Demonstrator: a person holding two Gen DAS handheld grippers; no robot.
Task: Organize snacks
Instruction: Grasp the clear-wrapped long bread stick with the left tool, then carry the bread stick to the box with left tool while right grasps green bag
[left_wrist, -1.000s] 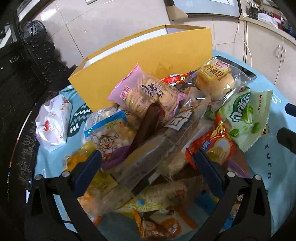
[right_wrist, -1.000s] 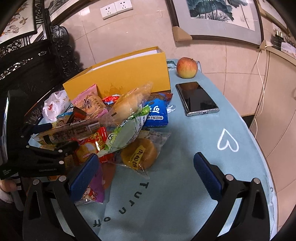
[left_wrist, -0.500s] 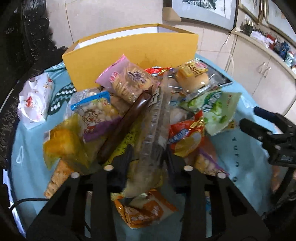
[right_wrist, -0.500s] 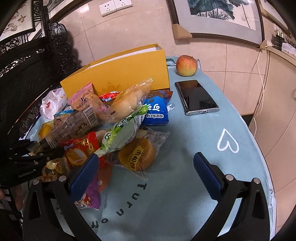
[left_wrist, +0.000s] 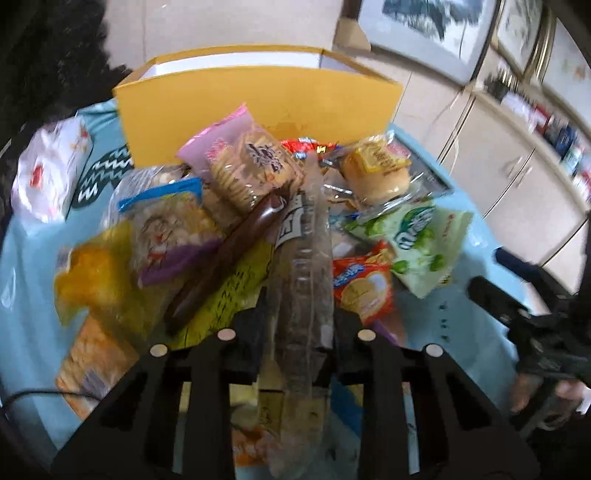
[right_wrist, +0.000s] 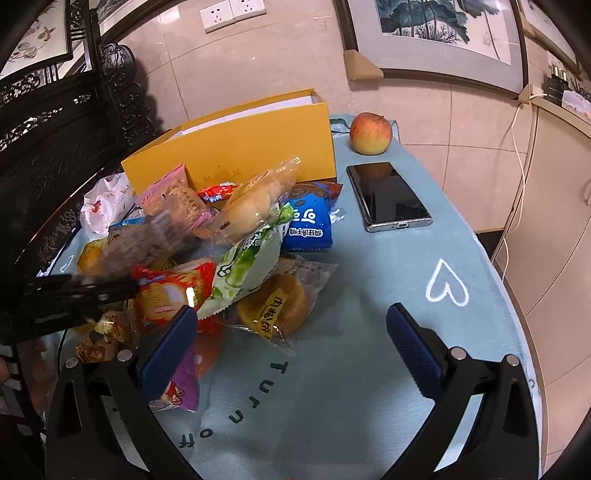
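Clear snack packet (left_wrist: 304, 266) between closing left hand-held gripper (left_wrist: 297, 325) jaws

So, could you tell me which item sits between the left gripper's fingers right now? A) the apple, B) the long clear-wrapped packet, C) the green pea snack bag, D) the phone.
B: in the left wrist view, the left gripper is closing its jaws on the long clear-wrapped packet, which runs up the middle between the fingers and is pressed on both sides.
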